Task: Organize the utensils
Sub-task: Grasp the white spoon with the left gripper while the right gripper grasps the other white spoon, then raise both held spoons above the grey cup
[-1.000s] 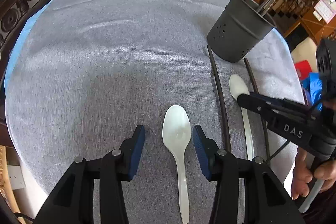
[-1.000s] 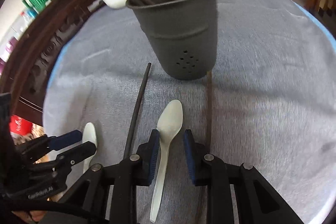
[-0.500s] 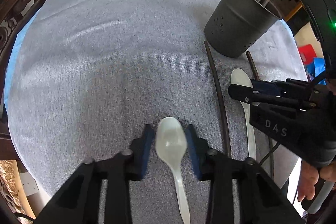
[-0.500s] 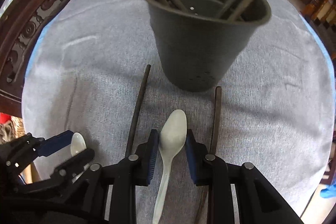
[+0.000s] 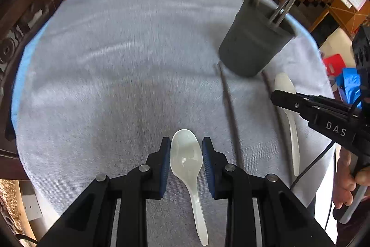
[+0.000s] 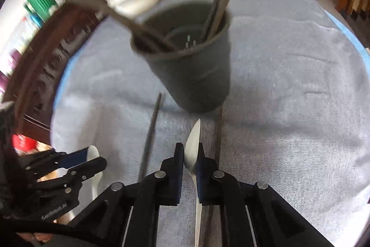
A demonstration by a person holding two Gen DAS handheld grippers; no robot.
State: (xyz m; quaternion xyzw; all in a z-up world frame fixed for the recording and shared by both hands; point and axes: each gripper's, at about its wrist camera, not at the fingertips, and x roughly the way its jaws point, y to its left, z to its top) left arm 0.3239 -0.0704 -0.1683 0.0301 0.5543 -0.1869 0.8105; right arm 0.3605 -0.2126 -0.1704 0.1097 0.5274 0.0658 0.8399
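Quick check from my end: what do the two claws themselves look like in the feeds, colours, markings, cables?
Both are matte black. The left claw has angular black arms with round silver pins and dark blue pads on the inner faces. The right claw is built the same. Seen from the left camera, its side carries white letters "DAS" and a thin black cable hangs below it.

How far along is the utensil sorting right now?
Done: several dark sticks already stand in the grey holder. In hand: each gripper is shut on a white spoon. Left: both spoons and two dark sticks on the cloth.
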